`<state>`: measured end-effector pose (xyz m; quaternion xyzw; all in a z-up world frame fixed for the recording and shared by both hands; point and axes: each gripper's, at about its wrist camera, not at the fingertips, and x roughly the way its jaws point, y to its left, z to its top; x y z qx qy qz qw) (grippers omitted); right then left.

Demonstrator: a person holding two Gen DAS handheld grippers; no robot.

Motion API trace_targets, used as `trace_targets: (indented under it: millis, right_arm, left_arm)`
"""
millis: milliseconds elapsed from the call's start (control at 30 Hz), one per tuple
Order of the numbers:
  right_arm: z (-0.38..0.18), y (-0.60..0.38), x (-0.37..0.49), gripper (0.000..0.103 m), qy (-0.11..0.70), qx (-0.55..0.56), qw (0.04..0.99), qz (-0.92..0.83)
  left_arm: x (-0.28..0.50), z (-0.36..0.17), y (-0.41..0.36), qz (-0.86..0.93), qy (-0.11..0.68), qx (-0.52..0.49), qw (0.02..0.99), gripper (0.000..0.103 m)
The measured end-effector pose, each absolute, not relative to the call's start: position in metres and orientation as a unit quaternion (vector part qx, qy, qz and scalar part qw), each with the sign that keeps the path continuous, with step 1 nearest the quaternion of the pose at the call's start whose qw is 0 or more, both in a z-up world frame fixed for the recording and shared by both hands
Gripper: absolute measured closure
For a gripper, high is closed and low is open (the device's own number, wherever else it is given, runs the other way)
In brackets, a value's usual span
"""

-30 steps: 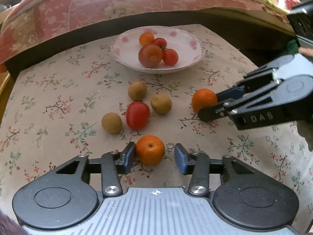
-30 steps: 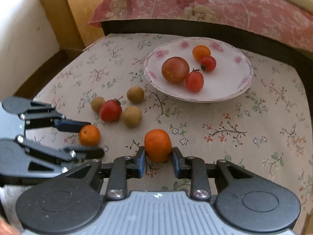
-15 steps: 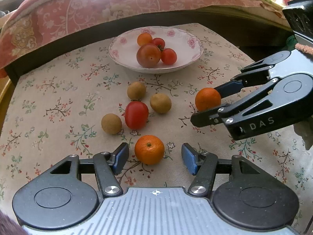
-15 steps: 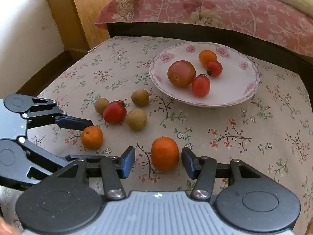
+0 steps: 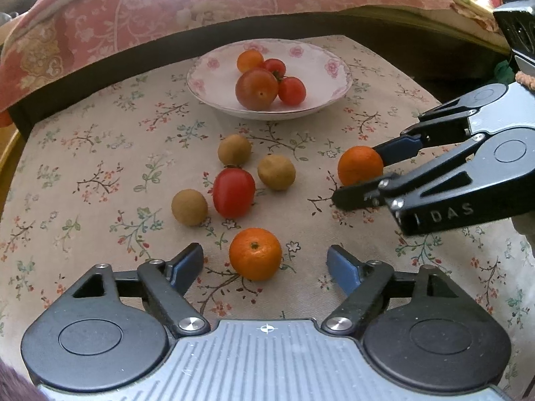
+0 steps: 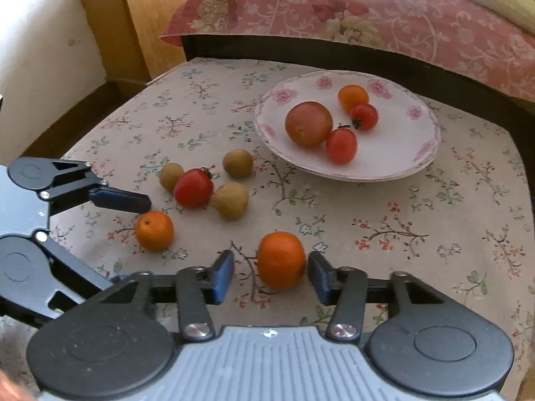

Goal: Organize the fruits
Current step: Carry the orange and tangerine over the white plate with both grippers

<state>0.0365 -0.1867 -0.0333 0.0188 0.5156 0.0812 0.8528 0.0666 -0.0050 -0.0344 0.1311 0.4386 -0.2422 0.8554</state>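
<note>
**Both grippers spread wide, a mandarin between each pair of fingers**

My left gripper (image 5: 265, 262) has its fingers wide apart, and a mandarin (image 5: 255, 254) sits between them on the floral tablecloth (image 5: 100, 173), touching neither pad, its stem dimple facing up and toward me. My right gripper (image 6: 271, 275) is also spread; a second mandarin (image 6: 281, 260) stands between its pads, close to the right one, though I cannot tell whether it touches. This one looks slightly taller than wide, and I cannot see its stem end.

Just beyond the left gripper lies a red plum tomato (image 5: 233, 192), long axis running roughly away from me, calyx at the far end. Three brown longans (image 5: 276, 171) ring it closely.

Toward the cloth's far edge stands a white plate (image 5: 329, 67) with pink roses on its rim. It holds a large reddish-brown tomato (image 5: 256, 89), two small red cherry tomatoes (image 5: 292, 91) and one orange cherry tomato (image 5: 249, 60), clustered together. Behind the far edge rises a pink floral quilt (image 5: 167, 3).
</note>
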Motion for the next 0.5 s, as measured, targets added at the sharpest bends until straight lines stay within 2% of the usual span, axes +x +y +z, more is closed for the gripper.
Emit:
trace_targets:
  millis: [100,167,333,500]
  right_arm:
    - [-0.0328,-0.1903,0.0370,0.071,0.516,0.018,0.853,0.072]
    - [-0.0324,-0.1912,0.0374,0.071,0.517,0.022,0.852,0.073]
    - [-0.0322,-0.1903,0.0371,0.072,0.520,0.019,0.851,0.071]
    - [-0.0312,-0.1888,0.0381,0.072,0.524,0.017,0.849,0.068]
  left_arm:
    - [0.0665,-0.0323,-0.0063,-0.244,0.437,0.132,0.856,0.025]
    - [0.0661,-0.0309,-0.0078,-0.248,0.435,0.134,0.855,0.039]
    - [0.0661,-0.0274,-0.0100,-0.250,0.439,0.136,0.852,0.063]
    - [0.0649,-0.0262,-0.0139,-0.247,0.439,0.149,0.851,0.064]
